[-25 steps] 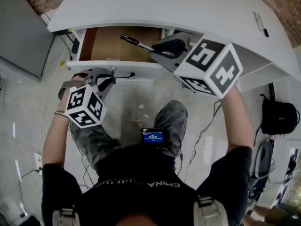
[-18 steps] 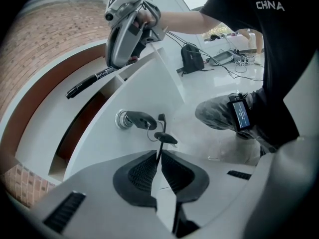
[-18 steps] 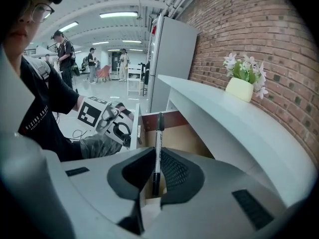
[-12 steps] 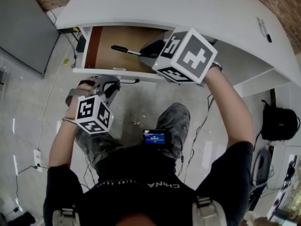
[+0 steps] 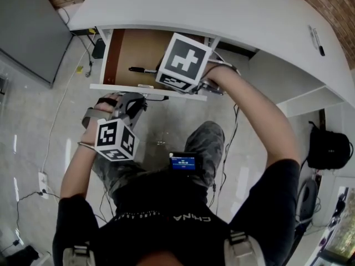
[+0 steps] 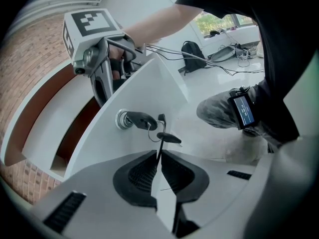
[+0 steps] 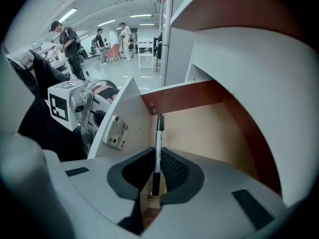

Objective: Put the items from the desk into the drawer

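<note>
The drawer (image 5: 133,51) under the white desk (image 5: 222,10) is pulled out, and its tan floor (image 7: 209,128) is bare. My right gripper (image 5: 161,71) is inside it, shut on a black pen (image 5: 141,70). In the right gripper view the pen (image 7: 158,143) sticks out past the pads toward the drawer's front wall. My left gripper (image 5: 138,97) is at the drawer front (image 6: 149,93). A key sits in the lock (image 6: 134,119), and the gripper's jaws are closed on the blade of a second key (image 6: 168,137) hanging from the ring. Another marker (image 5: 317,42) lies on the desk top at the right.
A dark panel (image 5: 28,32) stands at the left, and a black backpack (image 5: 330,143) is on the floor at the right. Cables run over the floor. A small screen (image 5: 183,162) rests on my lap. The lock's metal plate (image 7: 115,132) is on the inside of the drawer front.
My right gripper has moved left and down from the desk edge into the drawer, carrying the pen. The left gripper has stayed at the drawer front.
</note>
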A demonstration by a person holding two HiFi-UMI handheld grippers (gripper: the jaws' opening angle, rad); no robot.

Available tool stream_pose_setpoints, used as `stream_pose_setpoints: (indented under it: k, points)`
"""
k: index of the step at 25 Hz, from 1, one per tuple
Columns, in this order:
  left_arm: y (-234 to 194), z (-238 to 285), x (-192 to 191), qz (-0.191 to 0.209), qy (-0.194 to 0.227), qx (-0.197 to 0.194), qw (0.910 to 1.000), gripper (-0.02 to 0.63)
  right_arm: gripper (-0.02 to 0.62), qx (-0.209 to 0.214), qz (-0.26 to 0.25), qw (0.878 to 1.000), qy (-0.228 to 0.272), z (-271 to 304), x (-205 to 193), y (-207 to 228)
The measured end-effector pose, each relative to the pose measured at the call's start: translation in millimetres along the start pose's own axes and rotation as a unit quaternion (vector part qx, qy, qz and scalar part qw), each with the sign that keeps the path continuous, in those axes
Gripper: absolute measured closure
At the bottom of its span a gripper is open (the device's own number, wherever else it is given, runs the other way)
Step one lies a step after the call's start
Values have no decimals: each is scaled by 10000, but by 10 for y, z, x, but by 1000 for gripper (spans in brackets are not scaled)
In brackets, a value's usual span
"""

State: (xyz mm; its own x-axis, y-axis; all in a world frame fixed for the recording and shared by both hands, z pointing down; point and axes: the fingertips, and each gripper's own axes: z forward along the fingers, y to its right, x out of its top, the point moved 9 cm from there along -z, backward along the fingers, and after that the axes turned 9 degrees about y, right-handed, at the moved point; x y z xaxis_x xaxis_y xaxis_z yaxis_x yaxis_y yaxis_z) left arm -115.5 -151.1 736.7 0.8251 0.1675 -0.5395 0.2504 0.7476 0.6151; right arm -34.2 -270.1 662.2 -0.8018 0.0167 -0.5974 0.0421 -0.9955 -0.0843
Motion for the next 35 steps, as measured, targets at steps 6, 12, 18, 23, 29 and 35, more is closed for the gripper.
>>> stream_pose_setpoints:
  k: [6, 12, 18, 23, 29, 35]
  points:
    - [59, -12, -44, 96, 61, 53, 9999, 569, 546, 93, 69, 9992, -372, 283, -51, 48]
    - [82, -16, -69, 132, 119, 90, 9998, 569, 546, 93, 200, 9986, -483, 470, -159, 75]
    - [102, -17, -69, 112, 168, 93, 9998, 569, 546, 114, 191, 9980, -598, 599, -236, 70]
    - [80, -19, -62, 82, 190, 70, 9998, 569, 546, 118, 149, 9990, -397, 591, -204, 84]
    - [82, -24, -59, 69, 207, 63, 9997, 569, 545, 107, 135, 9991, -394, 569, -220, 78]
    - [46, -35, -50, 32, 197, 1, 9998, 569, 551, -58, 149, 9999, 7, 423, -157, 91]
